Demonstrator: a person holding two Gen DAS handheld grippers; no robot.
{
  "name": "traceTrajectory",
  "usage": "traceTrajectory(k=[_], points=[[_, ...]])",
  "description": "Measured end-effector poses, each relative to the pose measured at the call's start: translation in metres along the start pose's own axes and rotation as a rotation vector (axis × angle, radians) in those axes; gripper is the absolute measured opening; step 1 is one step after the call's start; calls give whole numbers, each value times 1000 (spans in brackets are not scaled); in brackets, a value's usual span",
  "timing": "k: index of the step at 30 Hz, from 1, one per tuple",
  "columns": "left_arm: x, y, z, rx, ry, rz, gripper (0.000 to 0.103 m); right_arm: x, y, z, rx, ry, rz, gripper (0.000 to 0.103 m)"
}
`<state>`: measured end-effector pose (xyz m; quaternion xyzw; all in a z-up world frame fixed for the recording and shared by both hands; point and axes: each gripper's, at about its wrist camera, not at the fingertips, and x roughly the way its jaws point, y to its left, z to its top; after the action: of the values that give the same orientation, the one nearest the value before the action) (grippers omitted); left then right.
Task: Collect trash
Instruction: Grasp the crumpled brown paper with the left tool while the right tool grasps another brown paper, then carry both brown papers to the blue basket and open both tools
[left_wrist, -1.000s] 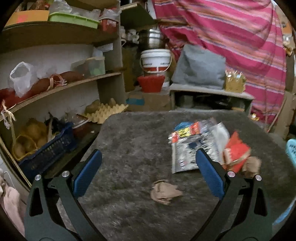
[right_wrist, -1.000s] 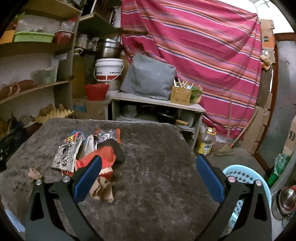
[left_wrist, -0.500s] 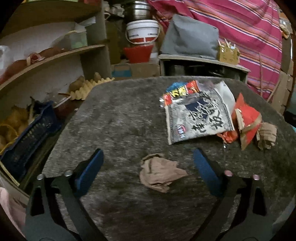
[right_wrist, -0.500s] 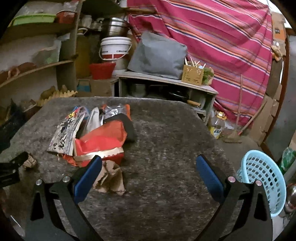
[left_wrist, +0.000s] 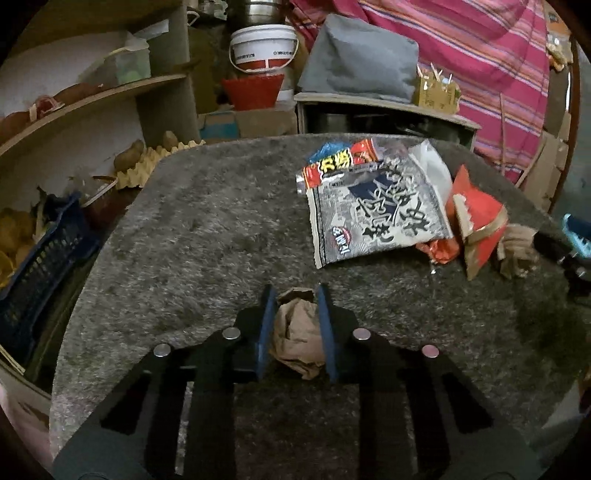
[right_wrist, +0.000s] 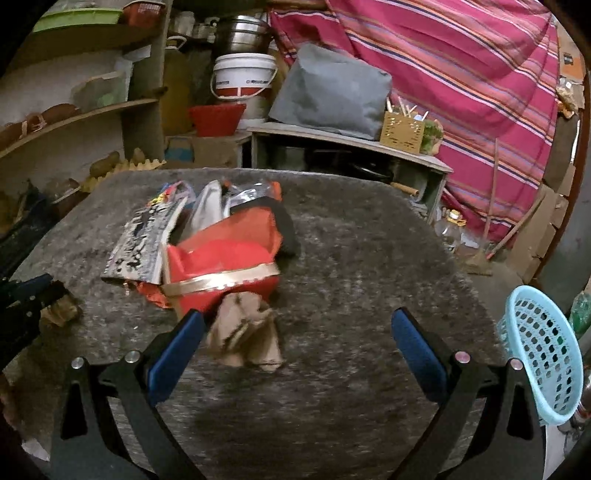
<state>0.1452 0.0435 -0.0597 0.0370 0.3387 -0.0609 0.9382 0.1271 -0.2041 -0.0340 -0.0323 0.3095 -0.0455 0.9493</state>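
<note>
On the grey counter (left_wrist: 207, 236), we had the black-and-white wrapper (left_wrist: 373, 210) as our landmark. Nearer us from it, our left gripper (left_wrist: 293, 295) was closing on a brown paper wad (left_wrist: 295, 332); the right gripper (right_wrist: 295, 325) gaped wide beside another crumpled paper (right_wrist: 245, 332).

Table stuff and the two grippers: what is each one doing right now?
left gripper: closing on the brown paper wad.
right gripper: open, empty.
second paper wad: crumpled, lying loose.
grey snack bag: flat on the table.
red wrapper: crumpled.
blue basket: tilted, beside the table.
</note>
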Motion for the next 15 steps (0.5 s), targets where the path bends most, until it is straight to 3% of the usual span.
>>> traceTrajectory(k=[6, 9, 11, 13, 15], points=[[-6, 10, 0, -19, -20, 22, 19, 23, 14, -6, -51, 69, -44, 95], [-7, 16, 0, -30, -24, 30, 19, 33, 12, -5, -39, 104, -10, 72], [-9, 18, 1, -32, -29, 36, 19, 37, 11, -4, -34, 115, 4, 65], [-9, 18, 2, -31, -32, 43, 19, 41, 11, -4, -32, 127, 28, 47], [-8, 18, 2, -31, -32, 43, 18, 44, 11, -3, -36, 136, 59, 39]])
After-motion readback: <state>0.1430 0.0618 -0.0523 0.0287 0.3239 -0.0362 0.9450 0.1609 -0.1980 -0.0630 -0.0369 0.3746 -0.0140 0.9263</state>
